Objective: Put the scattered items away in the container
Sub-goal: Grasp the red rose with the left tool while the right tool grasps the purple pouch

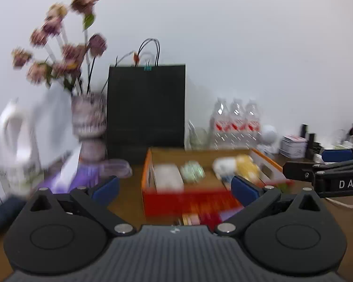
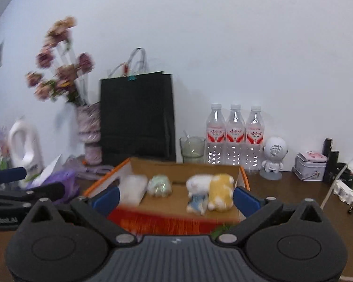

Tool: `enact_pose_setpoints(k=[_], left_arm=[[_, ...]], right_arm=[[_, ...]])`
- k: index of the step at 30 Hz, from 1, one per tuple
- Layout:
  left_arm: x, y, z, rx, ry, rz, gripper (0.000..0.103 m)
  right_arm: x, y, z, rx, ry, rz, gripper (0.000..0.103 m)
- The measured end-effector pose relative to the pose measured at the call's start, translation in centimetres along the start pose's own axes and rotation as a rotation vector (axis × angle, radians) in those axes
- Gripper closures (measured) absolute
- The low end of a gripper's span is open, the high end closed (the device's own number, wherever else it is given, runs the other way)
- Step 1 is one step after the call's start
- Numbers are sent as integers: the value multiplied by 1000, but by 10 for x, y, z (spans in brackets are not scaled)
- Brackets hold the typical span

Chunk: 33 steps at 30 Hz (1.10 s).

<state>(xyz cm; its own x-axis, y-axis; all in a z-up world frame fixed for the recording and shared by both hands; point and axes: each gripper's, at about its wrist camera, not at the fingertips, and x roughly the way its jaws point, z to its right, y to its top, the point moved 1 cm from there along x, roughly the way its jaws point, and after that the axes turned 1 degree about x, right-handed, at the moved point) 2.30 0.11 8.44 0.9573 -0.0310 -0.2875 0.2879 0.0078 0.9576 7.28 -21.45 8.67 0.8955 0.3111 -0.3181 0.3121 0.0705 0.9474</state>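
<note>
Now, both my claws hang in front of the box, and what matters is what lies below them.

Left claw [image 1: 174, 188]: spread wide, nothing between the blue pads.
Right claw [image 2: 176, 198]: spread wide too, and empty.
Container [image 2: 243, 178]: an open cardboard box with orange rims and a red front wall, dead ahead of both claws, its long side running left to right across my view.
Already inside: a white packet [image 2: 133, 188] and a green bundle [image 2: 159, 185] on the left, a white plush [image 2: 197, 193] and a yellow plush [image 2: 220, 191] touching each other on the right.
Still outside, left view: small blurred items [image 1: 200, 218], pink and red, on the table just before the box's front wall, below my left claw and slightly right of its centre. Their shape and long axis I cannot tell.
Still outside, right view: a green scrap [image 2: 220, 230] peeps out by my right-hand finger, low, in front of the box.
Nearer claw: I judge the left for the pink-red items, the right for the green scrap.
Direction of the move: down and toward me, not forward.
</note>
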Motion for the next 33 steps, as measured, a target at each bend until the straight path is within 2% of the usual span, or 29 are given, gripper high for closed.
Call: enact_pose_setpoints(k=[4,7,10,15,18,20,21,24,26,29,31,33], left_arm=[[-28,-40,-6,-69,-35,-76,0],[-24,-46,-4,-29,-67,-101,0],[3,-36,-3,20,-98,-103,0],[72,-19,6,88,-173,-157,0],[104,-20,11,106,-211,-195,2],[120,-25,12,105,-221,-227,5],[128,-28,13,106,-223,-251,11],[140,-38,10,83,-236,-309,50],[140,-40,3,39,-243,-324,53],[127,-37,-17,-44,-252,-280,63],[114,-34,-35,-147,-235,-272,66],[92,-31,-55,-260,-228,-248,67]], right_arm=[[-46,-50,-16,-3,29,-32,0],[-68,-77,-20,91,66,-82,0],[-74,-92,-22,100,113,-101,0],[-68,-90,-15,127,40,-55,0],[-66,-86,-3,154,-5,-26,0],[-62,-87,1,159,-2,-33,0],[-59,-88,4,169,12,-47,0],[-47,-91,4,163,37,-103,0],[-38,-90,0,124,19,-126,3],[-25,-85,-11,92,77,-138,6],[-14,-79,-22,73,102,-141,8],[0,-73,-37,38,127,-154,17]])
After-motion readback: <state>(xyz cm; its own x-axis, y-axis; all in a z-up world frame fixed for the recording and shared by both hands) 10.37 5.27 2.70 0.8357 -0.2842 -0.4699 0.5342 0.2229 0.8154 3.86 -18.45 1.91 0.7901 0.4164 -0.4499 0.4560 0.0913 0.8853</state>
